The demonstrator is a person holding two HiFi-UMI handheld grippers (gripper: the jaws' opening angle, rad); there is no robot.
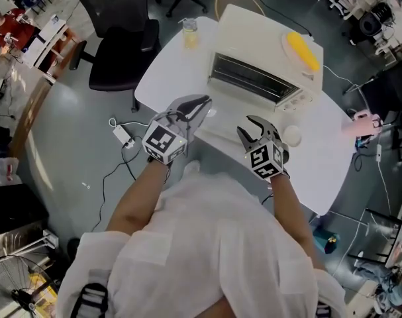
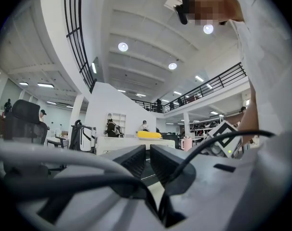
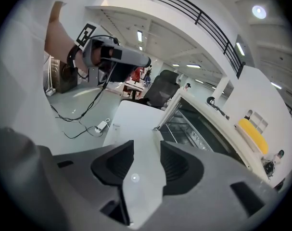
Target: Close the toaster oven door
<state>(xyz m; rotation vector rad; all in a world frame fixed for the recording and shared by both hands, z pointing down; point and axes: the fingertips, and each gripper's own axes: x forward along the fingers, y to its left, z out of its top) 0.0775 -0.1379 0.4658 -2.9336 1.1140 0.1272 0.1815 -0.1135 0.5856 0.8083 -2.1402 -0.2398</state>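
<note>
A cream toaster oven (image 1: 253,42) stands on the white table (image 1: 167,78), its door (image 1: 220,126) dropped open toward me and the dark rack cavity (image 1: 250,78) showing. A plate with a yellow item (image 1: 303,50) rests on top. My left gripper (image 1: 199,105) hovers at the door's left front corner, jaws almost together with nothing between them (image 2: 148,160). My right gripper (image 1: 253,130) hangs over the door's right part, open and empty (image 3: 146,162). In the right gripper view the door (image 3: 171,113) shows edge-on beside the cavity (image 3: 198,129).
A glass of yellow liquid (image 1: 189,33) stands at the table's far left. A small round white thing (image 1: 291,135) lies right of the door. A black office chair (image 1: 121,32) is behind the table; a power strip (image 1: 123,134) and cables lie on the floor at left.
</note>
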